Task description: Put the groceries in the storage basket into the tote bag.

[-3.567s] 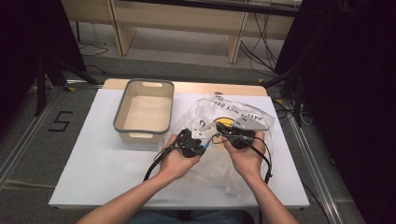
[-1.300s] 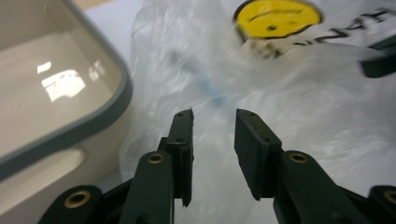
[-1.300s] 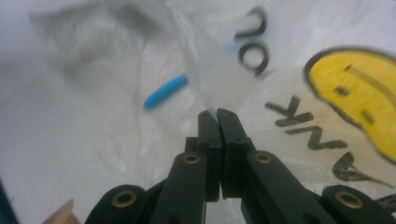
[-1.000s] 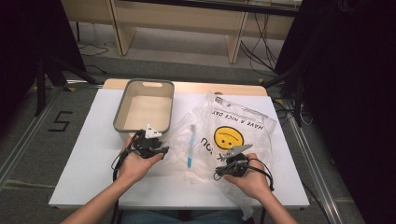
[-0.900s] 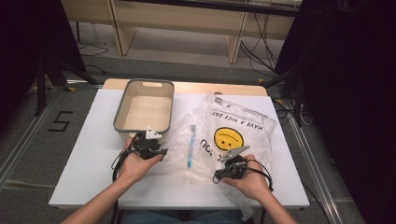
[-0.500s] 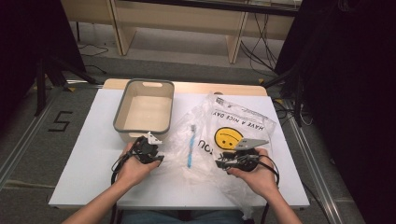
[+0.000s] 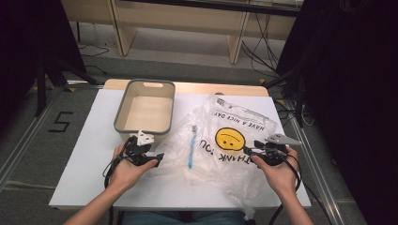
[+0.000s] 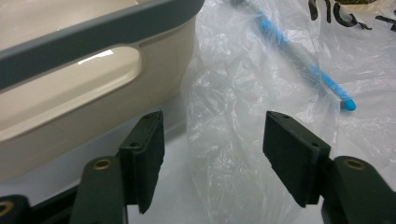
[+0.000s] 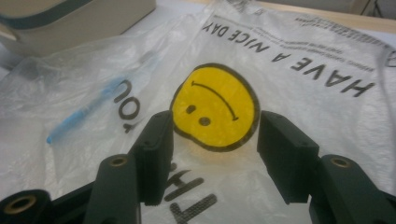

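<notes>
A clear plastic bag (image 7: 244, 117) with a yellow smiley face (image 7: 230, 139) lies spread on the white table. A blue toothbrush (image 7: 191, 147) shows through its plastic. My left gripper (image 7: 158, 157) rests by the bag's left edge, in front of the beige bin (image 7: 172, 105). Its jaws have just been opening, and crumpled bag film (image 8: 233, 93) lies between them with the pads clear of it. My right gripper (image 7: 248, 151) is at the bag's right part and points left. Its jaws have also just been opening, over the smiley face (image 9: 215, 107), and grip nothing.
The empty beige bin (image 8: 93, 32) with a grey rim stands at the table's back left, close to my left gripper (image 8: 212, 126). The bag hangs over the table's front right edge. Bare white table lies left of the bin.
My right hand has moved right and away from me along the bag. Both grippers' jaws now stand wider. The bag lies flatter. The left hand has stayed put.
</notes>
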A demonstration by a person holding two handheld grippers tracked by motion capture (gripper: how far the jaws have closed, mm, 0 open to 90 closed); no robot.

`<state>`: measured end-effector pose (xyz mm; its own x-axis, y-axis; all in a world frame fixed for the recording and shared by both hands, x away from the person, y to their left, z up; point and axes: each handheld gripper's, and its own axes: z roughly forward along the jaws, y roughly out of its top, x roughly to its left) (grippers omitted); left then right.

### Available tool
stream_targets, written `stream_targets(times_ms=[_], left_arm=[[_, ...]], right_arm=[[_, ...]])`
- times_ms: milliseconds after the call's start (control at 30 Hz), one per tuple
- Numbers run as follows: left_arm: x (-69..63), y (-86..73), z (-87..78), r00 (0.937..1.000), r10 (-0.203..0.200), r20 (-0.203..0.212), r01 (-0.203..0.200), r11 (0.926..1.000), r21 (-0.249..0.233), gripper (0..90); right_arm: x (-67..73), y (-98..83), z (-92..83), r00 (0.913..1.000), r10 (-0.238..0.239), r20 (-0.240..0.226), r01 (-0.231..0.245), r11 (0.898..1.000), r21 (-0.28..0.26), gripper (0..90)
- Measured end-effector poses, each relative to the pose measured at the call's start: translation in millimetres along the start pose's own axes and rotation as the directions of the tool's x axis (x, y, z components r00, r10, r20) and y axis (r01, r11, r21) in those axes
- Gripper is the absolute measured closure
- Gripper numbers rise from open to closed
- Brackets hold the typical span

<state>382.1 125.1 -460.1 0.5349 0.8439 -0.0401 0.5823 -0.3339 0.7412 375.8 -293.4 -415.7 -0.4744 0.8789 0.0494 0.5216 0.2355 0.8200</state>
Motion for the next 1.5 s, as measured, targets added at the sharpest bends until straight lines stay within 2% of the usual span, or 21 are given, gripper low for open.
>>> stream_targets(times_ms=[167,433,567,767,900,1033,1500], left_arm=[[2.7,-5.3,-2.5,0.9999,-0.008,0.008,0.008,1.0000,-0.001,36.2],[5.0,-8.1,-5.2,0.9986,-0.032,0.043,0.032,0.9993,-0.019,34.1],[5.2,-7.6,-5.8,0.9986,-0.026,0.046,0.027,0.9994,-0.022,33.4],[4.5,-7.5,-4.4,0.9981,-0.032,0.052,0.033,0.9992,-0.022,33.8],[3.5,-7.3,-3.8,0.9982,-0.021,0.056,0.022,0.9996,-0.019,34.0],[3.3,-7.5,-3.3,0.9981,-0.027,0.056,0.028,0.9994,-0.019,34.2],[4.4,-7.1,-3.9,0.9982,-0.031,0.050,0.032,0.9994,-0.014,35.1]], right_arm=[[-8.2,-1.5,-5.5,0.9984,0.017,0.054,-0.017,1.000,0.003,46.4],[-23.9,-7.9,-14.2,0.9922,0.069,0.103,-0.069,0.998,-0.002,44.0],[-28.6,-12.6,-17.2,0.9887,0.089,0.121,-0.090,0.996,0.002,43.2],[-33.8,-17.7,-20.1,0.9870,0.107,0.120,-0.110,0.994,0.024,42.1],[-36.6,-18.9,-22.4,0.9853,0.117,0.125,-0.122,0.992,0.033,41.5],[-39.3,-20.9,-22.4,0.9852,0.129,0.112,-0.136,0.989,0.051,40.7],[-39.7,-22.6,-23.3,0.9845,0.138,0.109,-0.145,0.987,0.063,40.2]])
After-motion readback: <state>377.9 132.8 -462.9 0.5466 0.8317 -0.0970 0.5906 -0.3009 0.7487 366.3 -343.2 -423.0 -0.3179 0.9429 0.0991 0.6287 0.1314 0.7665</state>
